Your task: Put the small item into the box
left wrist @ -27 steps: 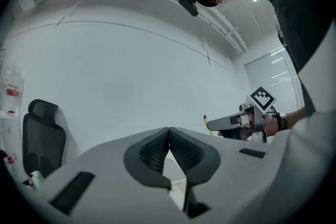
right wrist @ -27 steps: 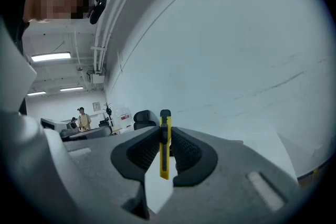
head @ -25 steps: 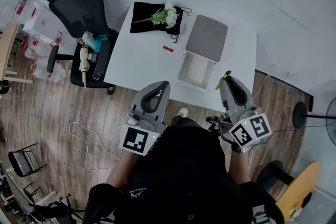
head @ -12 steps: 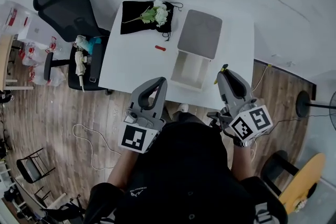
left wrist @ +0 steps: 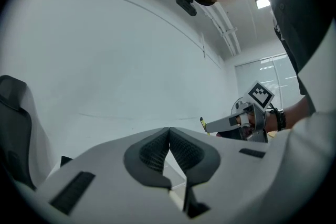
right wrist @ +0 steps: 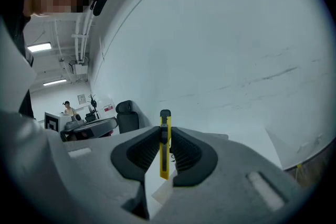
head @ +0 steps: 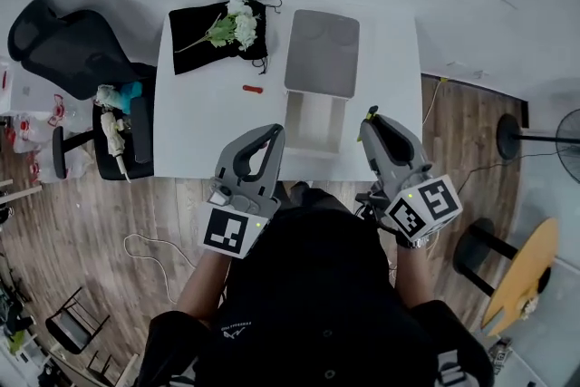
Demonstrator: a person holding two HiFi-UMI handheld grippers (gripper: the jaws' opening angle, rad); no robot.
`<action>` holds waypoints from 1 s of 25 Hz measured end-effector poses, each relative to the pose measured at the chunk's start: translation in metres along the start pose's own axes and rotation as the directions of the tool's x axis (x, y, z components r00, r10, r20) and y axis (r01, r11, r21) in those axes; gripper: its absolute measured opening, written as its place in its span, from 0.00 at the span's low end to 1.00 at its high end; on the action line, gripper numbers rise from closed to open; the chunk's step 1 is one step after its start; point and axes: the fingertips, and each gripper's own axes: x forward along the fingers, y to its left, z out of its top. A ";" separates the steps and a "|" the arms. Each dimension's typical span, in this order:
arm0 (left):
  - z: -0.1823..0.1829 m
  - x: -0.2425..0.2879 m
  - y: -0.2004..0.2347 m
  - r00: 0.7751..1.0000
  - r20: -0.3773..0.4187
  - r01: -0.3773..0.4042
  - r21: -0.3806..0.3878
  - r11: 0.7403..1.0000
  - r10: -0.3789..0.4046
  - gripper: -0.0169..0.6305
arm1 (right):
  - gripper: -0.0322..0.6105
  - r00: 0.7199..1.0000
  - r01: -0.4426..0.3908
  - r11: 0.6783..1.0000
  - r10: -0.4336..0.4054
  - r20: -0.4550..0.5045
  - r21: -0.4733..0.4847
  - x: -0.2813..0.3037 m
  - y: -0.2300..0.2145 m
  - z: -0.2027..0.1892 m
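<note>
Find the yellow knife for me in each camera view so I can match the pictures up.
Head view: yellow knife right of centre, poking out of the right tool's front.
Left gripper view: yellow knife a small tip right of centre, at the end of the right tool.
Right gripper view: yellow knife dead centre, upright, clamped by the right tool.
Shared landmark: the right tool, holding it in all three.

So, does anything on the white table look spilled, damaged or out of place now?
Nothing is spilled or broken. The small red item lies loose, apart from the open grey box. The only thing that stands out: the right gripper is shut on a yellow utility knife, which sticks out past its jaws.
</note>
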 end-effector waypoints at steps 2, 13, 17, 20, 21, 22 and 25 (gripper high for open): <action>-0.001 0.011 0.010 1.000 -0.002 0.024 -0.009 1.000 -0.024 0.03 | 0.16 1.000 0.015 1.000 -0.015 -0.022 -0.010 0.013 -0.001 -0.002; -0.015 0.035 0.050 0.994 -0.047 0.097 -0.053 0.994 -0.099 0.03 | 0.16 0.991 0.045 0.999 -0.045 -0.128 -0.001 0.069 -0.004 -0.030; -0.018 0.040 0.057 0.992 -0.058 0.109 -0.063 0.992 -0.112 0.03 | 0.16 0.981 0.070 0.997 -0.066 -0.180 0.015 0.081 -0.012 -0.050; -0.022 0.045 0.063 0.990 -0.072 0.116 -0.062 0.991 -0.120 0.03 | 0.16 0.974 0.072 0.997 -0.064 -0.216 0.028 0.093 -0.016 -0.064; -0.023 0.046 0.065 0.990 -0.076 0.118 -0.060 0.991 -0.123 0.03 | 0.16 0.972 0.073 0.997 -0.064 -0.227 0.034 0.097 -0.018 -0.069; -0.025 0.048 0.067 0.989 -0.078 0.119 -0.059 0.991 -0.124 0.03 | 0.16 0.969 0.074 0.997 -0.063 -0.239 0.037 0.100 -0.020 -0.075; -0.026 0.052 0.072 0.989 -0.081 0.119 -0.063 0.991 -0.124 0.03 | 0.16 0.956 0.072 0.997 -0.060 -0.288 0.032 0.109 -0.025 -0.093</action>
